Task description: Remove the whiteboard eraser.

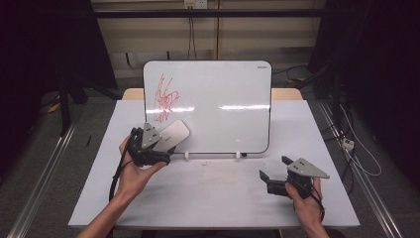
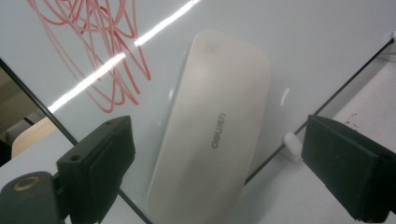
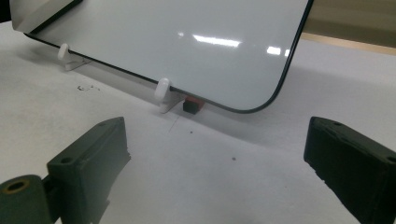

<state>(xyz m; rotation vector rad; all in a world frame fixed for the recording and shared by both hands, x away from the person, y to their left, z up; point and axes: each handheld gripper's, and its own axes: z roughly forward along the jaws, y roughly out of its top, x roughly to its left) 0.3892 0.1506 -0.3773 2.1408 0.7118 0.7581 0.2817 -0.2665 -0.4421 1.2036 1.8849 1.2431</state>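
- The whiteboard (image 1: 218, 99) stands tilted on two small white feet on the table (image 1: 213, 193); every place below is given against this board
- A red scribble (image 1: 164, 97) covers the board's upper left part; the rest of its face is bare and glossy
- The eraser (image 2: 210, 135), a long pale block with rounded ends and grey lettering, lies flat against the board's lower left face, just below and right of the scribble
- The left claw (image 1: 166, 148) sits at the board's lower left corner, pointing at the eraser; the left gripper view shows its jaws spread wide on either side of the eraser, both pads apart from it; released
- The right claw (image 1: 272, 168) rests on the table near the board's lower right corner, well apart from the eraser; jaws spread, nothing between them
- A small red and black piece (image 3: 193, 104) lies under the board's bottom edge, just beside the right foot (image 3: 163, 91)
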